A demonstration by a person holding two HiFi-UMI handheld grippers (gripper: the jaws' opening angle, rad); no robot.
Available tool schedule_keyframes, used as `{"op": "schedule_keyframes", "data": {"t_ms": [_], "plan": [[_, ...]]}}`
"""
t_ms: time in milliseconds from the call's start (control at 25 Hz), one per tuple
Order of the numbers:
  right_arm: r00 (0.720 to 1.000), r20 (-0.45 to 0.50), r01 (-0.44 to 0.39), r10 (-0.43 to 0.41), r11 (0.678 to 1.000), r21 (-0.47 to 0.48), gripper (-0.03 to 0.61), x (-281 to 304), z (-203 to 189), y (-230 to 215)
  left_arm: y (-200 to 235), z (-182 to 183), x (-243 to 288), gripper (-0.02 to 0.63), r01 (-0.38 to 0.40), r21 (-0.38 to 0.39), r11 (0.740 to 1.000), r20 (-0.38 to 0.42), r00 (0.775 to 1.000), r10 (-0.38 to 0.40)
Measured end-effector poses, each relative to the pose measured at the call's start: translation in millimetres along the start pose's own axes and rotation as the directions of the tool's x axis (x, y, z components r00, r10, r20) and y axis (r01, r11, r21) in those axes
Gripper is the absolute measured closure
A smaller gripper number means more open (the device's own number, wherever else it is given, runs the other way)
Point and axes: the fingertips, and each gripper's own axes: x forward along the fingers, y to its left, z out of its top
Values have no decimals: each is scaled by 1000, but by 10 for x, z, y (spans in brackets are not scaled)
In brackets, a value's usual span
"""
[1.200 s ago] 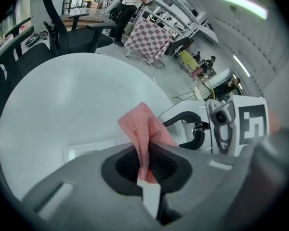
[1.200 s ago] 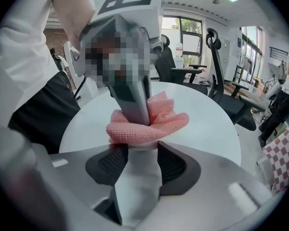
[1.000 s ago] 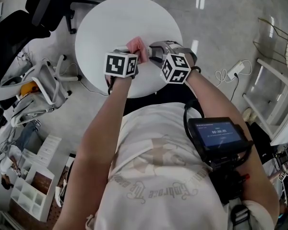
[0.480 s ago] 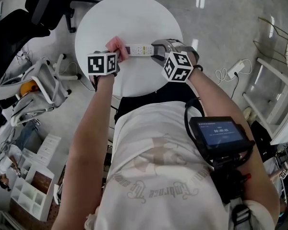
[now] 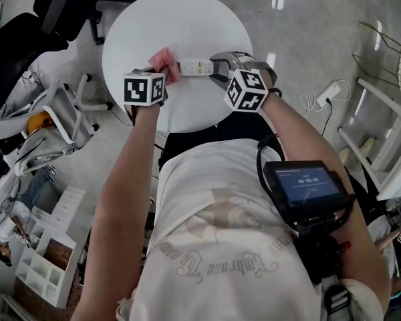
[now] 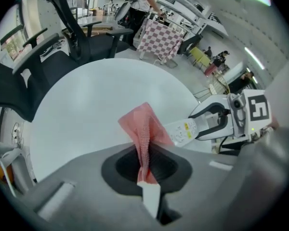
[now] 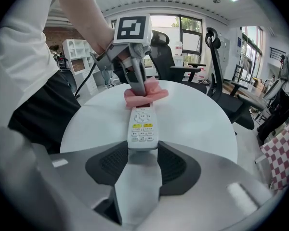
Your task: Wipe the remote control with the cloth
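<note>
A white remote control [image 5: 194,67] [image 7: 142,127] [image 6: 183,131] is held above the round white table [image 5: 180,25], button side up. My right gripper [image 5: 217,70] [image 7: 142,148] is shut on its near end. A pink cloth [image 5: 164,63] [image 6: 145,131] [image 7: 145,95] is pinched in my left gripper [image 5: 162,77] [image 6: 145,170], which is shut on it. The cloth rests on the remote's far end, at the left in the head view. The left gripper stands steeply over that end.
Black office chairs [image 5: 67,5] [image 7: 221,71] stand round the table [image 6: 86,109]. A white chair [image 5: 60,122] with clutter sits at the left, shelves [image 5: 43,266] on the floor below it. A power strip [image 5: 324,99] lies on the floor at the right.
My left gripper slid left along the remote with the cloth, uncovering the remote's buttons, then nearly stopped. My right gripper stayed still on the remote.
</note>
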Motion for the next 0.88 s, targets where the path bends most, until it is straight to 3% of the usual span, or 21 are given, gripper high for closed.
{"op": "schedule_keyframes", "data": {"t_ms": [160, 440, 720, 880], "plan": [[1000, -6, -3, 3, 1000, -2, 377, 19, 21, 11, -364, 56, 105, 597, 54, 68, 996, -11, 999, -53], [1000, -14, 3, -3, 1000, 1, 377, -11, -23, -6, -649, 146, 153, 597, 137, 81, 987, 2, 990, -138], [1000, -21, 4, -4, 1000, 1, 377, 73, 161, 33, -933, 180, 125, 597, 252, 111, 961, -1, 967, -253], [1000, -23, 6, -6, 1000, 1, 377, 84, 207, 44, -1191, 245, 93, 597, 342, 158, 926, 5, 938, -347]]}}
